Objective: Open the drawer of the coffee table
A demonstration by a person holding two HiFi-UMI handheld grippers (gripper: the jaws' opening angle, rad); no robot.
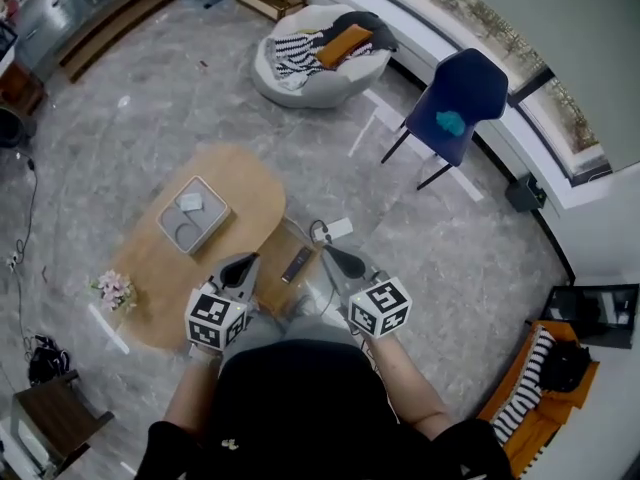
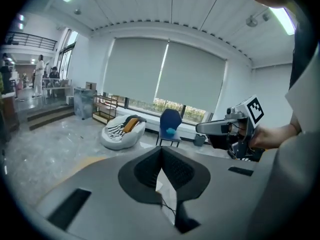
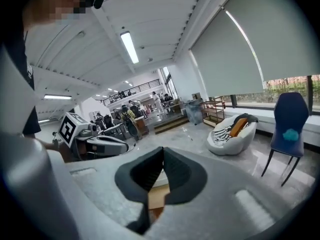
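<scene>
Head view, wooden coffee table (image 1: pixel 243 183) on grey floor (image 1: pixel 150 98), left gripper (image 1: pixel 254 259), right gripper (image 1: pixel 326 252), jaws clenched (empty)

The left claw (image 2: pixel 161 150) filled the lower frame, its jaws closed with the tips meeting and nothing between them. Beyond it, across the grey floor (image 2: pixel 45 144), a white beanbag (image 2: pixel 121 134) carrying a striped cloth and an orange cushion sat just left of a blue chair (image 2: pixel 170 123), both before a window under drawn blinds (image 2: pixel 165 74). At the right, a hand (image 2: pixel 272 136) held the right claw (image 2: pixel 200 128) pointing left, its marker cube (image 2: pixel 254 109) on top.
</scene>
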